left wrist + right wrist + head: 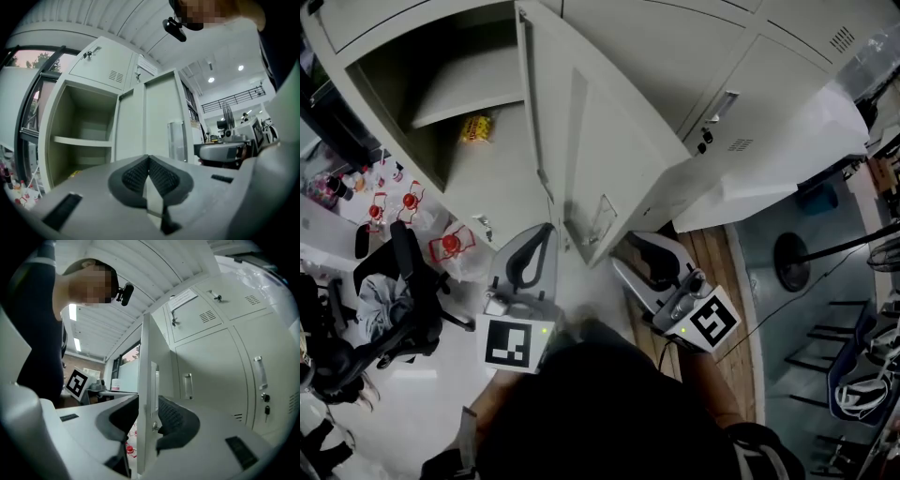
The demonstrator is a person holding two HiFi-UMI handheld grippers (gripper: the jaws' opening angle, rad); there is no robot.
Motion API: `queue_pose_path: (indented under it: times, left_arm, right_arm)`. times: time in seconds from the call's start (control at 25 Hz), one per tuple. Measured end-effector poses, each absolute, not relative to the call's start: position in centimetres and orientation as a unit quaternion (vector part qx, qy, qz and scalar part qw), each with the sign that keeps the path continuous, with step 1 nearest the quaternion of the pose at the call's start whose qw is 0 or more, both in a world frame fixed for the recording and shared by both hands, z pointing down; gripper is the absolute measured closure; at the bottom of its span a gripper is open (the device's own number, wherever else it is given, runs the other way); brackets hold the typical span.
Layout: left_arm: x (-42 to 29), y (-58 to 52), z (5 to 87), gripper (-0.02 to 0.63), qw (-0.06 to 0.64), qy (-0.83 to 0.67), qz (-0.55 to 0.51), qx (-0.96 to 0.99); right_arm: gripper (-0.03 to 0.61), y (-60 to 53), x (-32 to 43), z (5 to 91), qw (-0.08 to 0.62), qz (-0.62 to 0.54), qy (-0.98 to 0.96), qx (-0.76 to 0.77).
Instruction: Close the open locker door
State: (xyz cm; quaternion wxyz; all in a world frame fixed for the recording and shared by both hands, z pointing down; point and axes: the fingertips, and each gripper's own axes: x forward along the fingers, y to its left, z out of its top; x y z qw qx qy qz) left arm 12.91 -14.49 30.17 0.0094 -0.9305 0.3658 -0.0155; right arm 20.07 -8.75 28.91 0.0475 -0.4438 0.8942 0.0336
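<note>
The locker (497, 178) was seen in the upper left of the head view. Its door (609, 141) was swung wide out, so that the free edge pointed down towards the middle of the frame. A shelf (469, 94) was visible inside, and a small yellow packet (475, 128) lay on the locker floor below it. Closed lockers (769, 84) filled the upper right of that view.

The right gripper (147, 413) was held at the door's free edge, low and just right of centre in the head view. In the right gripper view its fingers were spread, one on either side of the edge, with the door standing upright between them. The dark pads (176, 420) were close to the door's two faces, but no firm clamping could be made out. A small metal latch part (153, 426) was seen on the door edge beside the right-hand pad.

The left gripper (149, 161) was shown low and left of centre in the head view, just beside the door's inner face. In the left gripper view its fingers were closed, with their tips met and nothing held between them. The open compartment and the door lay ahead, in the middle of that frame.

An office chair (398, 300) draped with cloth was seen at the lower left of the head view. Some red-capped items (411, 200) stood near it on the floor.
</note>
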Motion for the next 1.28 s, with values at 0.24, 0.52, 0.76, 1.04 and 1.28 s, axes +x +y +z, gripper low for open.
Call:
queue_pose_path:
  times: [0.24,0.52,0.76,1.04,1.28]
  left_arm:
    - [13.4,-14.6,29.7,0.612,0.014,0.390,-0.016,-0.921]
    - [13.2,-14.1,29.2,0.612,0.026,0.431,-0.016,-0.902]
    - [12.7,-13.8,28.5,0.612,0.047,0.463,-0.007,-0.885]
    - [11.7,-13.5,28.9,0.612,0.046,0.501,-0.005,-0.864]
    - [10.3,-13.1,29.5,0.612,0.035,0.541,-0.013,-0.840]
  right_arm:
    - [0.397,-8.9,20.0,29.6,0.015,0.026,0.938,-0.347]
    - [0.373,-10.0,20.3,29.2,0.018,0.034,0.961,-0.274]
    - [0.356,-10.6,19.7,29.1,0.020,0.026,0.975,-0.220]
    - [0.354,-11.1,18.7,29.7,0.018,0.020,0.985,-0.173]
    - [0.354,-11.0,18.0,29.5,0.022,0.026,0.988,-0.148]
